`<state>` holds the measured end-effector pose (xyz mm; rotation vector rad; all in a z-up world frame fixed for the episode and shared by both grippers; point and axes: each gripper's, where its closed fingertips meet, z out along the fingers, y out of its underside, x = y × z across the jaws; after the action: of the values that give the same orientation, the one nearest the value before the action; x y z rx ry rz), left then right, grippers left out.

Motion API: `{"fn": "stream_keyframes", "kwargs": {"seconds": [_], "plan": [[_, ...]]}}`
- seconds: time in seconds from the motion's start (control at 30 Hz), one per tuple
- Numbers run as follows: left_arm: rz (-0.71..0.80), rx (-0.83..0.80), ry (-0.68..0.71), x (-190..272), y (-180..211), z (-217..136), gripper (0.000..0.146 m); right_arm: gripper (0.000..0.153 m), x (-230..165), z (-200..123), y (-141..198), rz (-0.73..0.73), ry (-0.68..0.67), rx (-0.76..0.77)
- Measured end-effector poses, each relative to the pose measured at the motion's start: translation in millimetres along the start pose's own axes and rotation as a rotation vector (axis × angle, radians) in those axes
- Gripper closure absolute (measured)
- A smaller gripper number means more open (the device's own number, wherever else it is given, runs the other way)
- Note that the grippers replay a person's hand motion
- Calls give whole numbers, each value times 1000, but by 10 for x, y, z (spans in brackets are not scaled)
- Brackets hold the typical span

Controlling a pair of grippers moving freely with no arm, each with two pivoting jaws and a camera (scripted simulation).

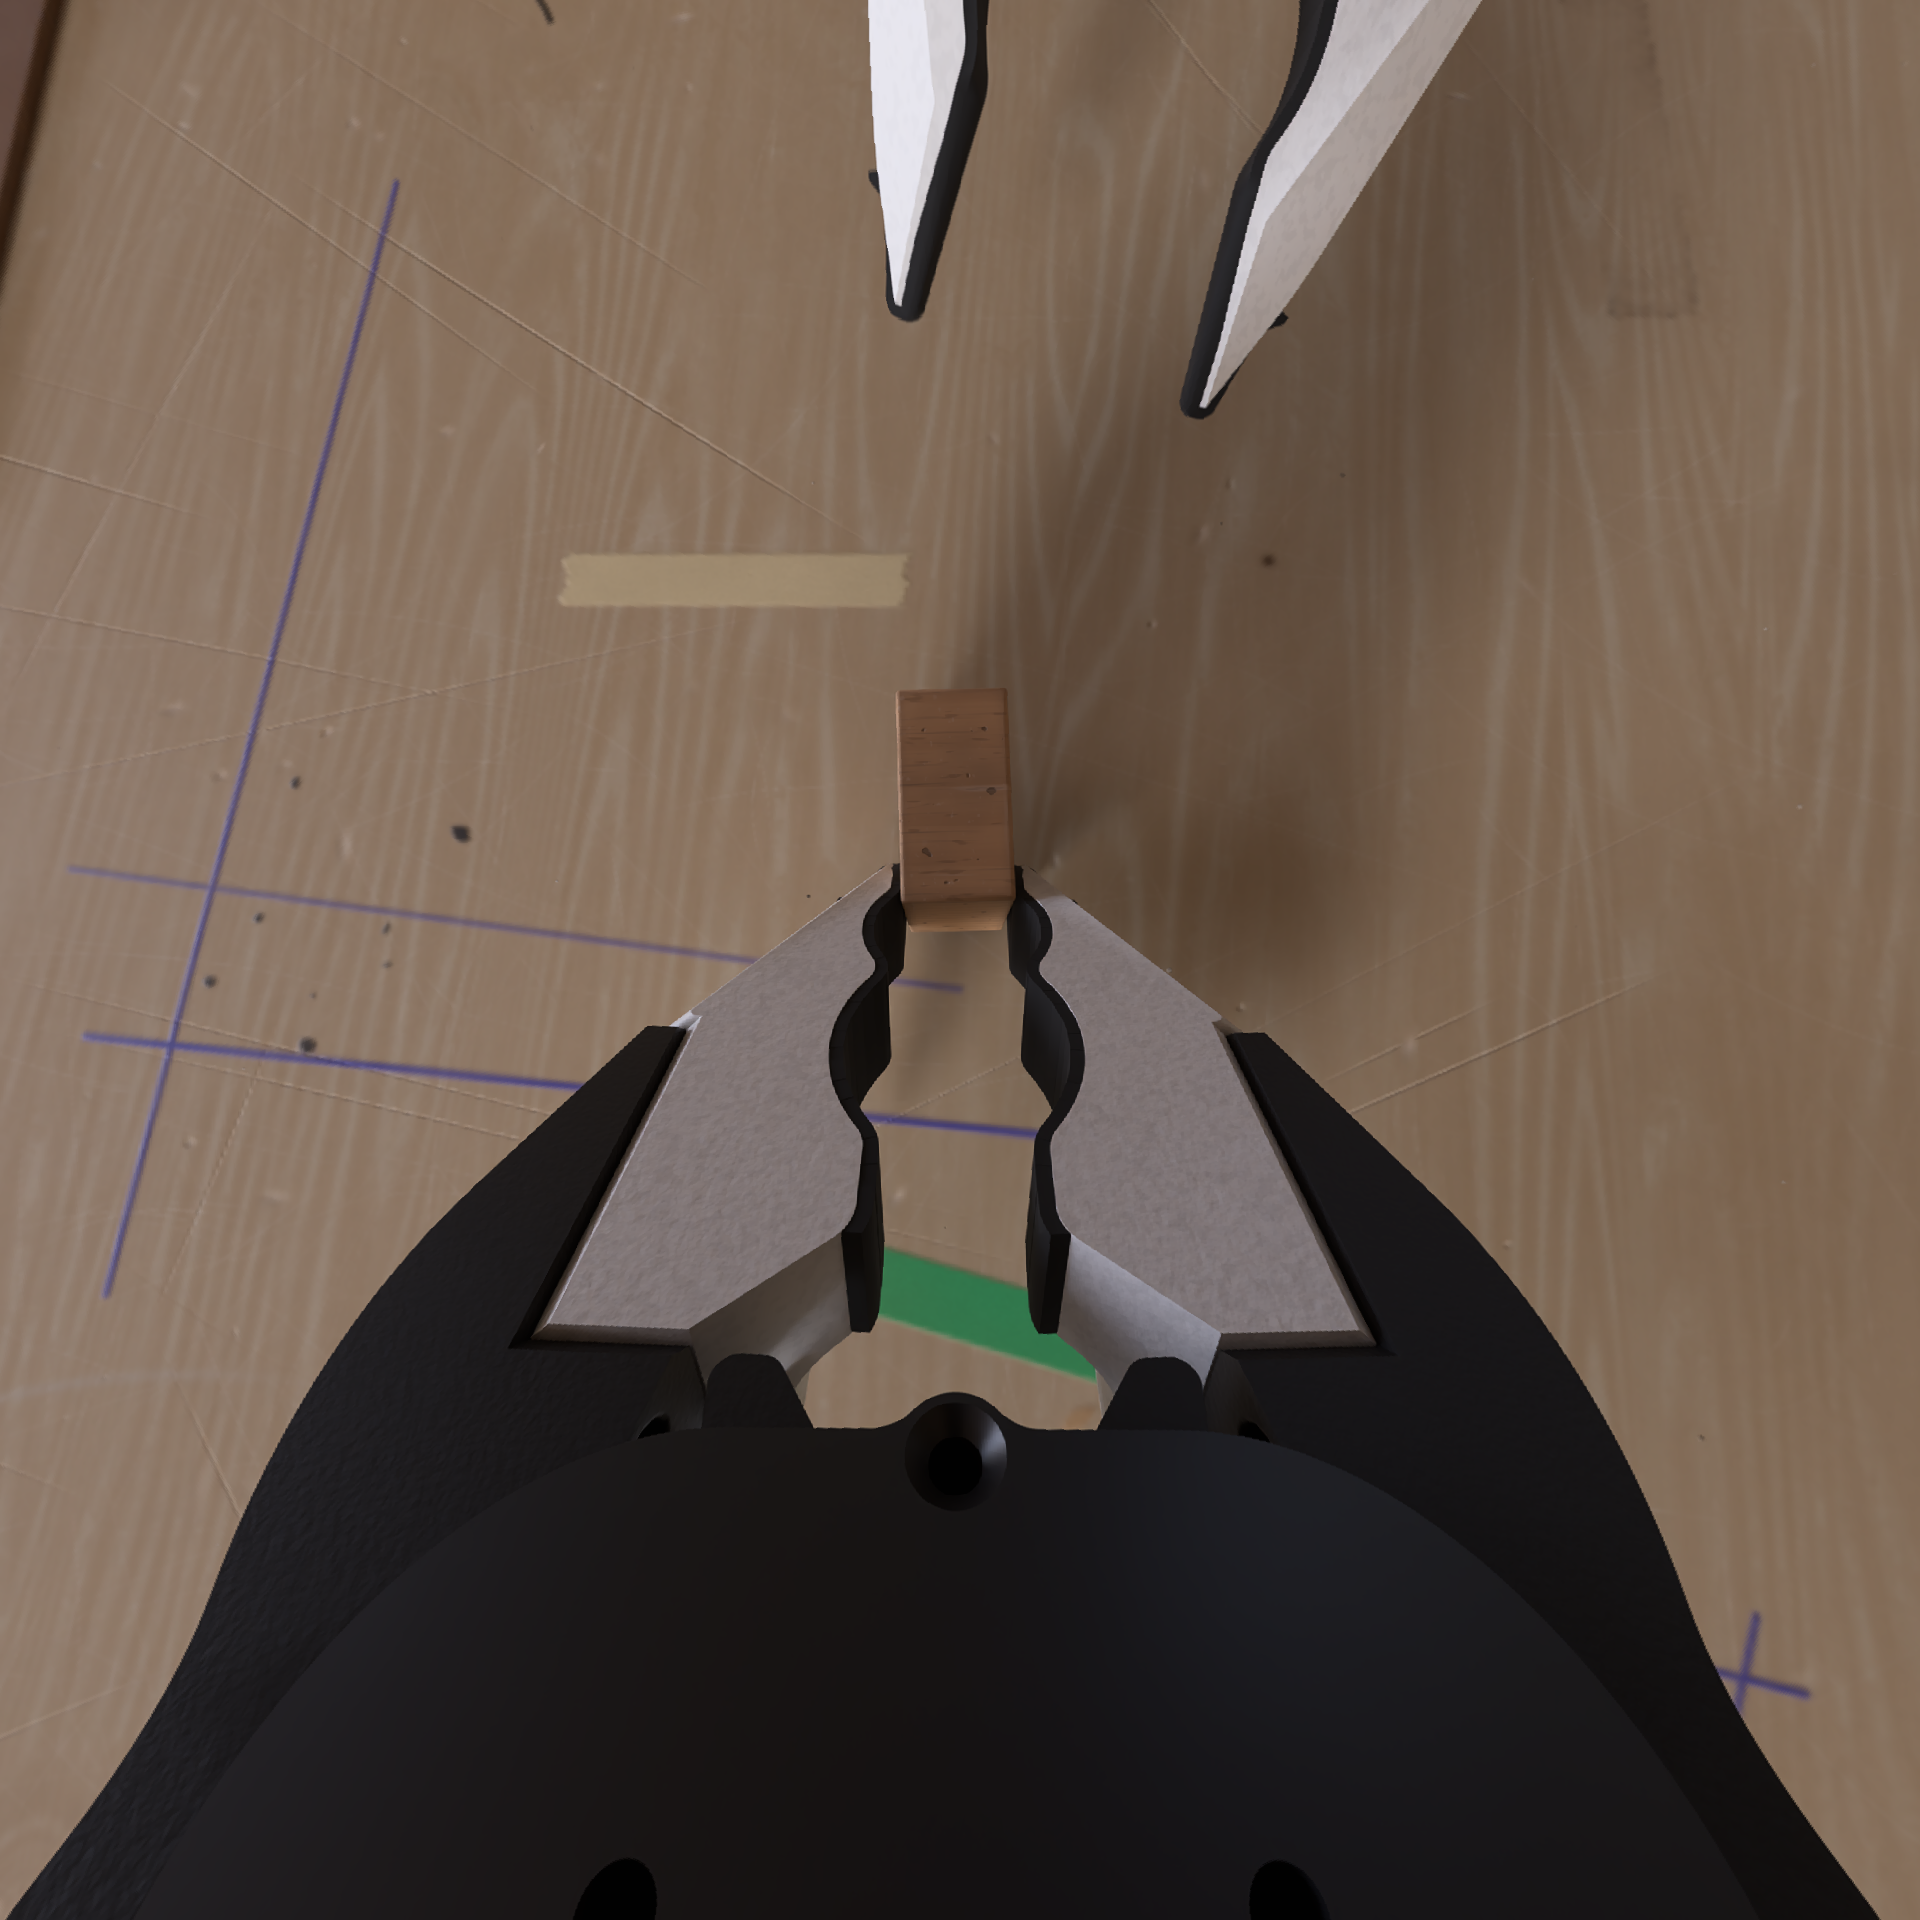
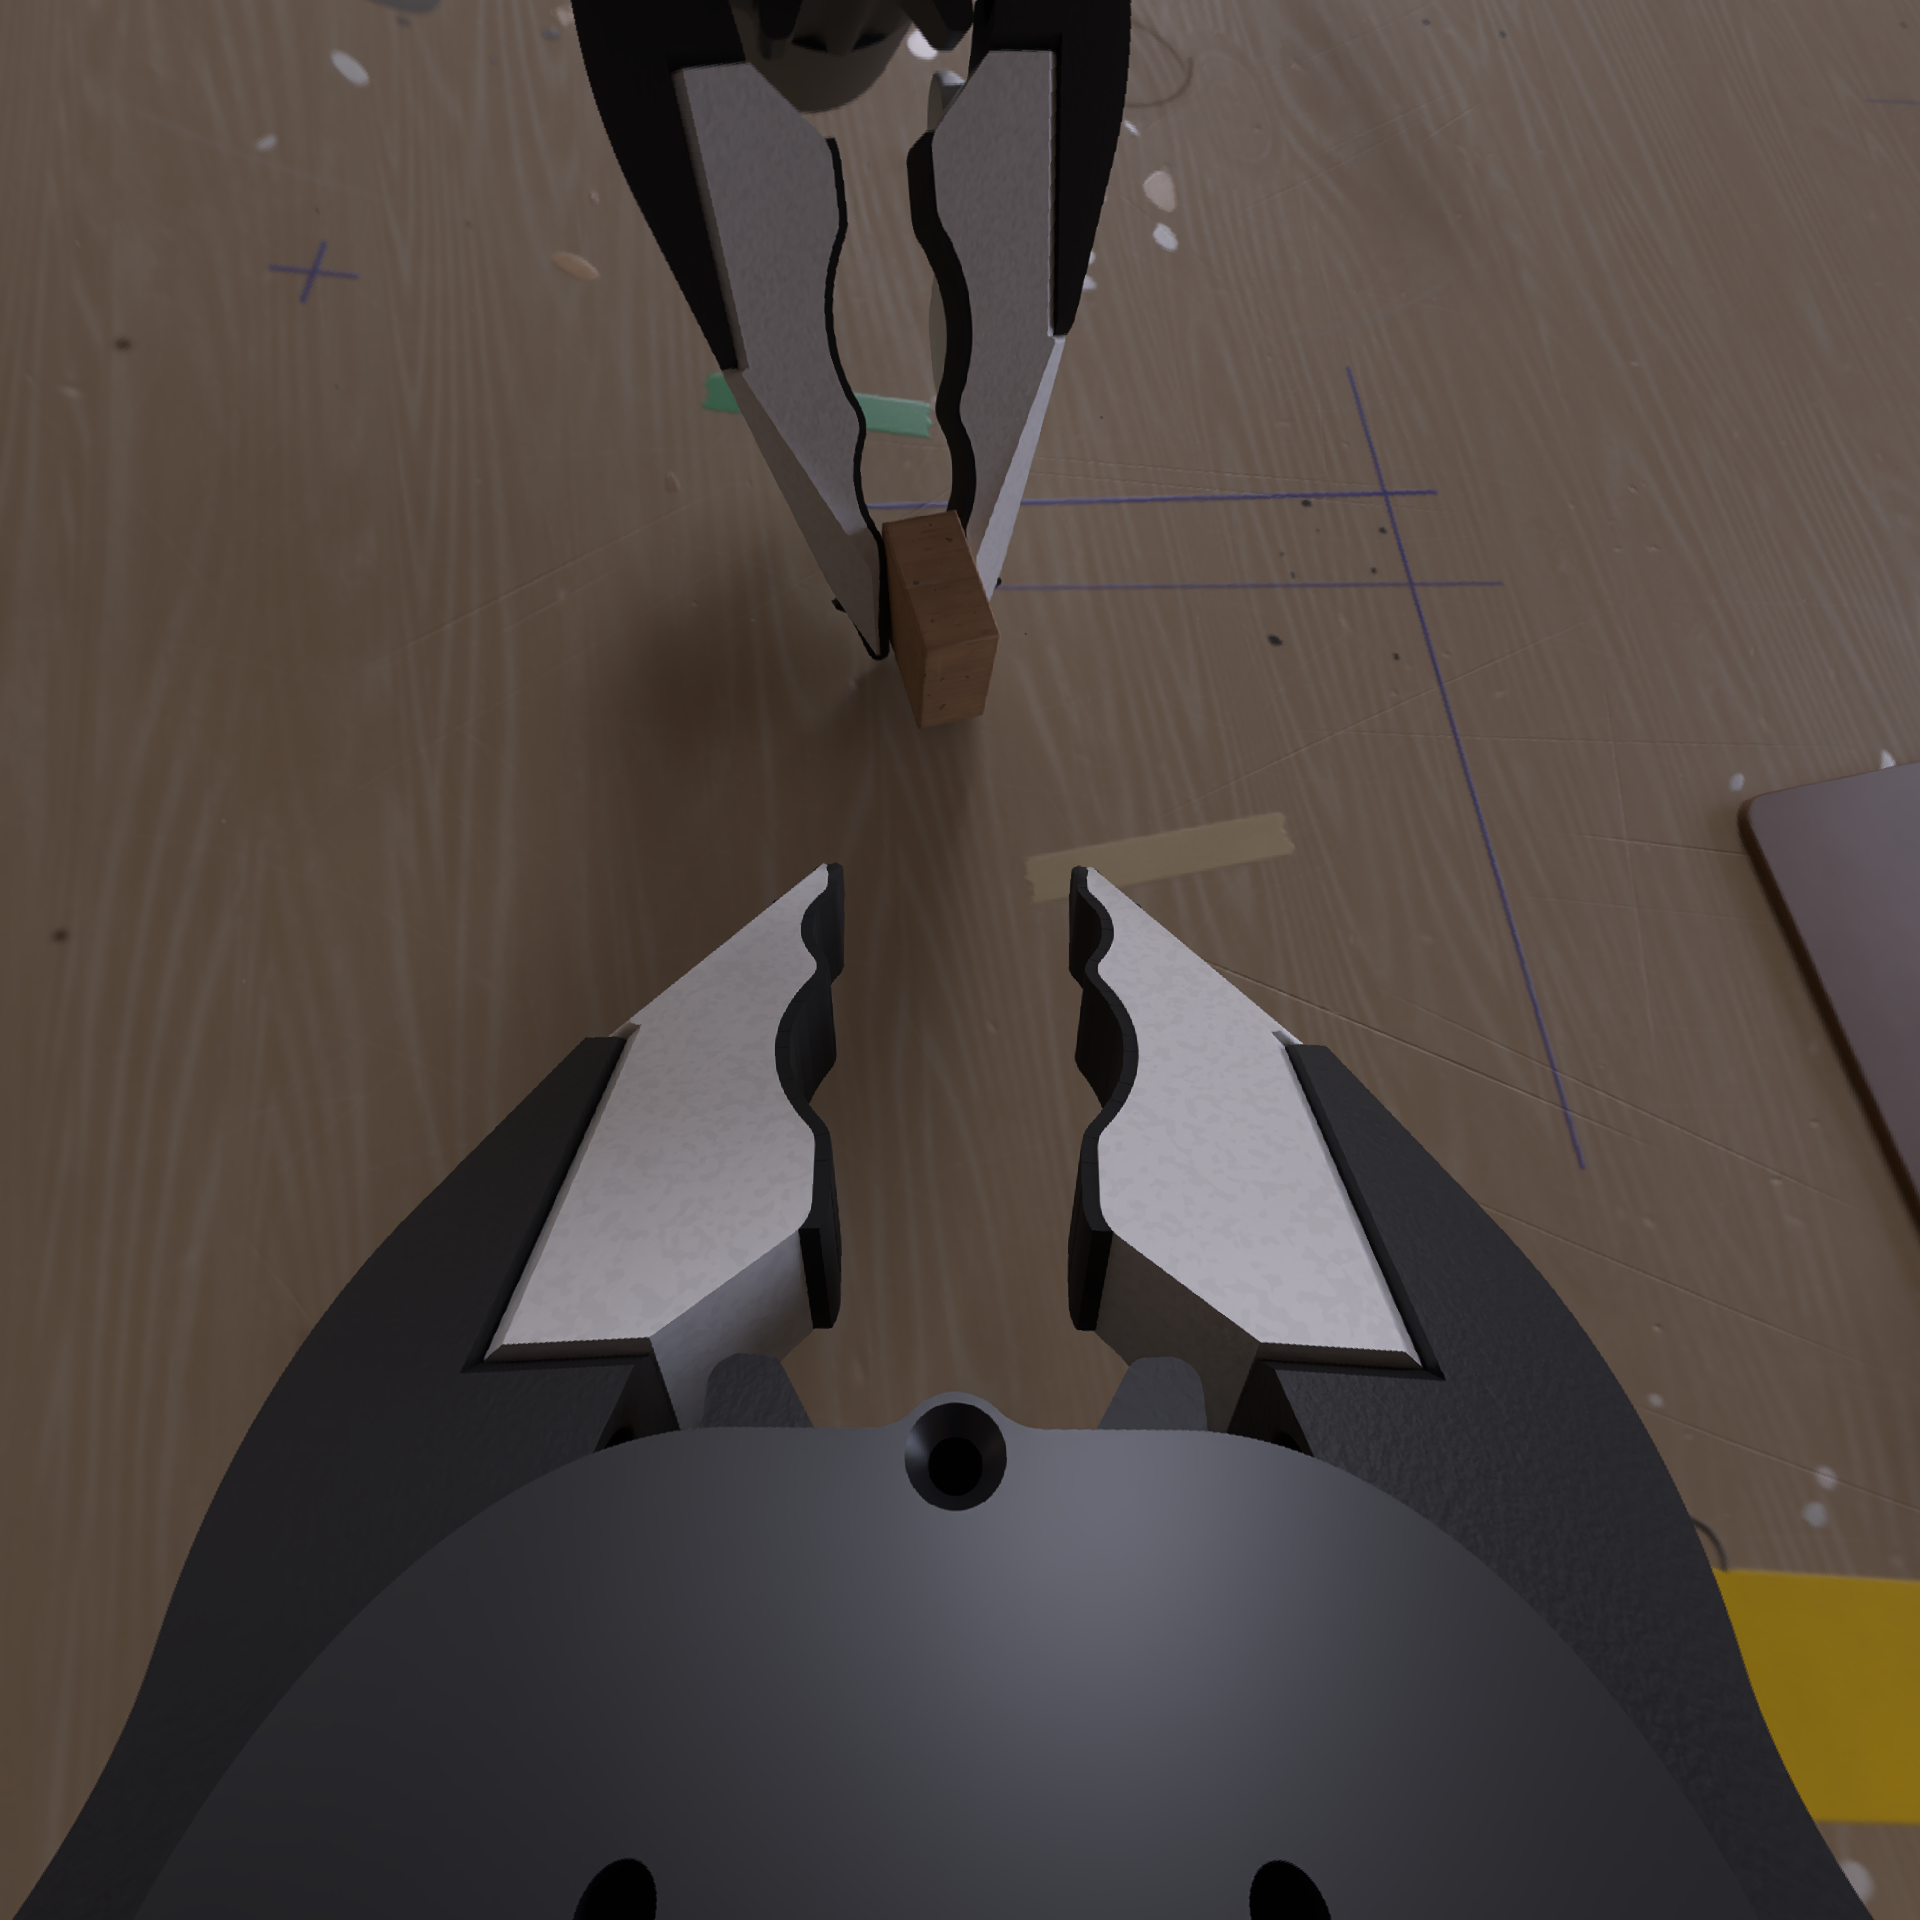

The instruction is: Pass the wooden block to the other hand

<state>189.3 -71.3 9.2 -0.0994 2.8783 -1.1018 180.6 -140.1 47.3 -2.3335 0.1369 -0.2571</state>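
The wooden block (image 1: 954, 800) is a small light-brown oblong held at one end between my left gripper's (image 1: 956, 894) fingertips. It sticks out forward, above the wooden table. My left gripper is shut on it. In the right wrist view the same block (image 2: 940, 623) shows in the left gripper (image 2: 928, 582) straight ahead, its free end toward me. My right gripper (image 2: 956, 883) is open and empty, a short way from the block and facing it. In the left wrist view its two white fingers (image 1: 920, 208) hang spread at the top.
The wooden table top (image 1: 1455, 727) has blue pen lines, a tan tape strip (image 1: 732, 580), a green tape strip (image 2: 883, 414) and paint specks. A brown flat board (image 2: 1849, 935) lies at the right edge, and a yellow patch (image 2: 1818, 1694) at the lower right.
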Motion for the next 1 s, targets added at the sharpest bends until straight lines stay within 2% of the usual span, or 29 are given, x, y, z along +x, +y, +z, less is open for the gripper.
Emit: {"fn": "stream_keyframes", "kwargs": {"seconds": [0.17, 0.3, 0.4, 0.53, 0.67, 0.93, 1.0], "plan": [[78, 97, -35, 3, -118, -82, 127, 109, 2, 19, -63, 131, 1, 97], [164, 216, -97, 34, -321, -272, 127, 102, -64, -46, -315, 434, -126, 291], [245, 288, -169, 64, -457, -407, 127, 89, -149, -59, -496, 658, -254, 381], [354, 322, -261, 120, -573, -503, 127, 66, -289, 10, -691, 828, -374, 415], [474, 298, -346, 167, -619, -538, 127, 68, -279, 50, -807, 850, -342, 446], [684, 223, -512, 199, -644, -599, 127, 92, -253, 68, -839, 719, -225, 408], [711, 208, -531, 196, -645, -593, 127, 103, -241, 68, -846, 672, -181, 413]]}}
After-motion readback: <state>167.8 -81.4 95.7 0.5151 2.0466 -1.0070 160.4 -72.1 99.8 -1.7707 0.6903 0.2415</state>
